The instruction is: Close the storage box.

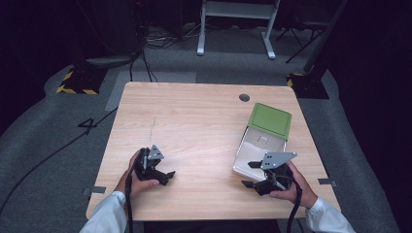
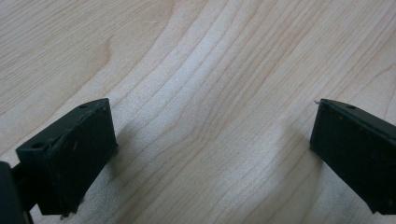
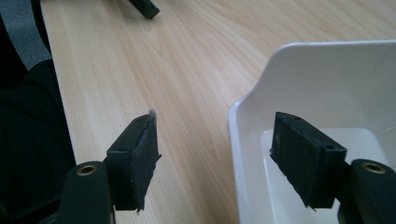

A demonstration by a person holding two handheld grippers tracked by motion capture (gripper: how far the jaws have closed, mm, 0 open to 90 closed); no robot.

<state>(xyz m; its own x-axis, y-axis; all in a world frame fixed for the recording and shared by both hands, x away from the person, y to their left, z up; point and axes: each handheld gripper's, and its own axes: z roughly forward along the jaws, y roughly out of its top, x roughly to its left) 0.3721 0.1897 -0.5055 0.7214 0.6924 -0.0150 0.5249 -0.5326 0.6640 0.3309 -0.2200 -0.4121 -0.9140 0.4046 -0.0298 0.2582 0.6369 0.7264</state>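
The white box's (image 3: pixel 322 88) near wall stands between the right claw's (image 3: pixel 219 154) open jaws.

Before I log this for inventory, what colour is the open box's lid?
Green; the rectangular plastic lid shows best in the high view.

Pale wood-grain table (image 1: pixel 194 126), matt and smooth. At three o'clock, the white box (image 3: pixel 327 79) looks like glossy plastic, its green lid (image 1: pixel 270 120) matt. The right gripper (image 3: pixel 212 158) jaws: black, matt, rough-edged pads; grey plate flat and dull.
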